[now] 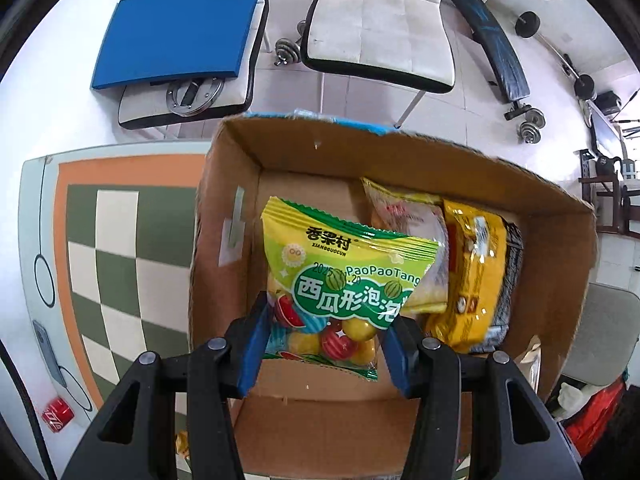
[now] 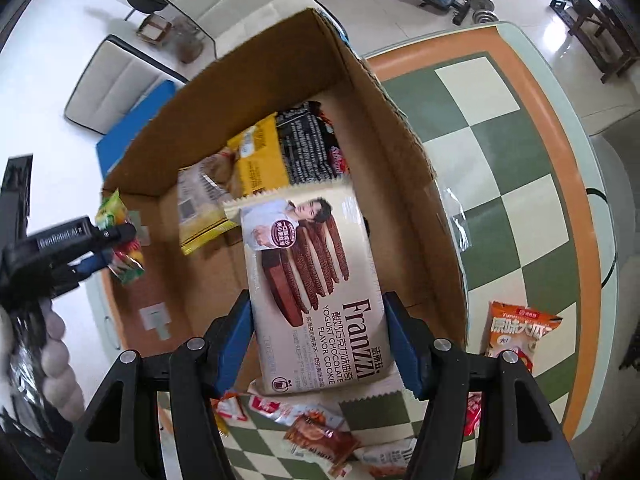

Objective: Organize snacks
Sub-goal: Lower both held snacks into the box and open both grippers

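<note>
Loading step. My left gripper [image 1: 326,344]: fingers clamp candy bag [image 1: 340,280] over box [image 1: 560,264]. Right gripper [image 2: 318,344]: fingers clamp cookie pack [image 2: 316,292]. Next: lower, release both inside.

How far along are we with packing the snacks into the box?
Partway. Done: a yellow packet, a black packet and a pale packet already lie in the cardboard box. In hand: the left gripper holds a candy bag over the box, the right gripper a cookie pack. Left: an orange packet and several wrapped snacks remain on the table.
</note>
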`<state>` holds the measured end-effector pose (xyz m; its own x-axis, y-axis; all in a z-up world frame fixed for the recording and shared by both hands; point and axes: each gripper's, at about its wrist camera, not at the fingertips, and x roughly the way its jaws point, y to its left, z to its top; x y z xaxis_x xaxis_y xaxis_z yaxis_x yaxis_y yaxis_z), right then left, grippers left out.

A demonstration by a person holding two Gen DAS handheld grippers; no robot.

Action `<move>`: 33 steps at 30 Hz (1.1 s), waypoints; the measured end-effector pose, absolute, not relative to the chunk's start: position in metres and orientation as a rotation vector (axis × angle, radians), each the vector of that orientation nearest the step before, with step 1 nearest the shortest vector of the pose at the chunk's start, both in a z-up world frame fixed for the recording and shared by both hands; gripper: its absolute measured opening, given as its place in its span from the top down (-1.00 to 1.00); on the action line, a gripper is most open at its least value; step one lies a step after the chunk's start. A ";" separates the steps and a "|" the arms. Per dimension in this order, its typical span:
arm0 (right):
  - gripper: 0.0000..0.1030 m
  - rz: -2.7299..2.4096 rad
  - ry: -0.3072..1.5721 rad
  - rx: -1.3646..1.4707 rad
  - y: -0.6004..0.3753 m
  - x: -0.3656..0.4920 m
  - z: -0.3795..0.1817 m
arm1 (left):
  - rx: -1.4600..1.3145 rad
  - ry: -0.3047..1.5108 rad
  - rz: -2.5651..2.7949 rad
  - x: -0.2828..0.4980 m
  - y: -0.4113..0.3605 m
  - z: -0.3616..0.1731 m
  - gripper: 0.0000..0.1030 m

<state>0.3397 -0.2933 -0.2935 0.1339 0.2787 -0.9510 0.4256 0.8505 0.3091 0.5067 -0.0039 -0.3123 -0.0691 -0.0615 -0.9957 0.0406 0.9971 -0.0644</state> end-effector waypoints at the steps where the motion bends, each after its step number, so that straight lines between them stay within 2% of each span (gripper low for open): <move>1: -0.28 -0.124 1.463 0.597 -0.293 0.341 -0.296 | -0.013 1.642 -0.079 0.509 -0.004 -0.314 0.05; 5: -0.32 -0.136 1.494 0.591 -0.292 0.346 -0.310 | -0.016 1.654 -0.072 0.515 -0.004 -0.319 0.04; 6: -0.44 -0.137 1.504 0.588 -0.291 0.347 -0.311 | -0.017 1.649 -0.076 0.516 -0.005 -0.318 -0.12; 7: -0.56 -0.134 1.513 0.586 -0.290 0.349 -0.312 | -0.012 1.641 -0.090 0.517 -0.007 -0.316 -0.37; 8: -0.79 -0.137 1.516 0.578 -0.289 0.350 -0.311 | -0.004 1.636 -0.096 0.517 -0.008 -0.314 -0.51; 9: -0.82 -0.142 1.514 0.564 -0.288 0.350 -0.310 | 0.006 1.629 -0.102 0.516 -0.010 -0.311 -0.68; 21: -0.83 -0.094 1.482 0.472 -0.268 0.355 -0.287 | 0.031 1.544 -0.194 0.488 -0.017 -0.264 -0.68; 28: -0.85 0.017 1.444 0.385 -0.252 0.331 -0.259 | 0.014 1.428 -0.189 0.409 0.010 -0.221 -0.68; 33: -0.85 0.088 1.519 0.393 -0.243 0.282 -0.266 | 0.016 1.438 -0.139 0.335 0.038 -0.229 -0.68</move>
